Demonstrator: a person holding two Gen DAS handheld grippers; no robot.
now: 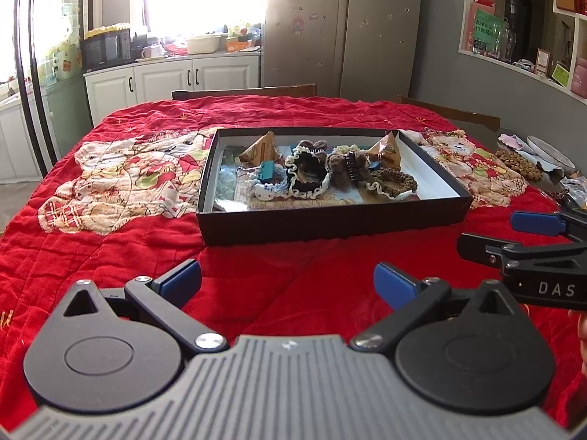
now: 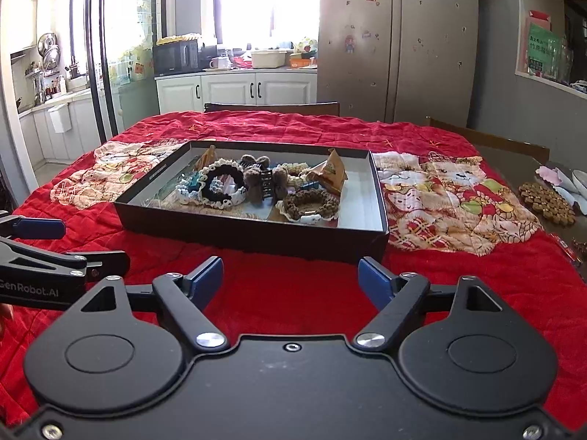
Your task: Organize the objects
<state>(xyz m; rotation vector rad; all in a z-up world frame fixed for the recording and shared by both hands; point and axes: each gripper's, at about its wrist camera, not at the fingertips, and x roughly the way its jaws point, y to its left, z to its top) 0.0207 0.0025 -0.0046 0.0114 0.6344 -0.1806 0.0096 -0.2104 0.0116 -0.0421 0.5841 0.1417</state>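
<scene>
A black shallow box (image 1: 330,225) (image 2: 253,238) sits on the red quilt in the middle of the table. Inside lie several hair items: a black scrunchie with cream trim (image 1: 306,170) (image 2: 223,183), a brown scrunchie (image 1: 392,181) (image 2: 312,203), brown fuzzy clips (image 1: 346,165) (image 2: 262,179), a blue-and-white knit piece (image 1: 266,183), and two tan pyramid packets (image 1: 258,148) (image 2: 330,172). My left gripper (image 1: 288,282) is open and empty, just in front of the box. My right gripper (image 2: 291,278) is open and empty, beside it; it also shows in the left wrist view (image 1: 528,227).
The red quilt (image 1: 110,220) with bear prints covers the table. At the far right lie a brown beaded mat (image 2: 546,203) (image 1: 519,163), a white dish (image 1: 550,152) and small clutter. Wooden chair backs (image 1: 244,91) stand behind the table, cabinets and a fridge beyond.
</scene>
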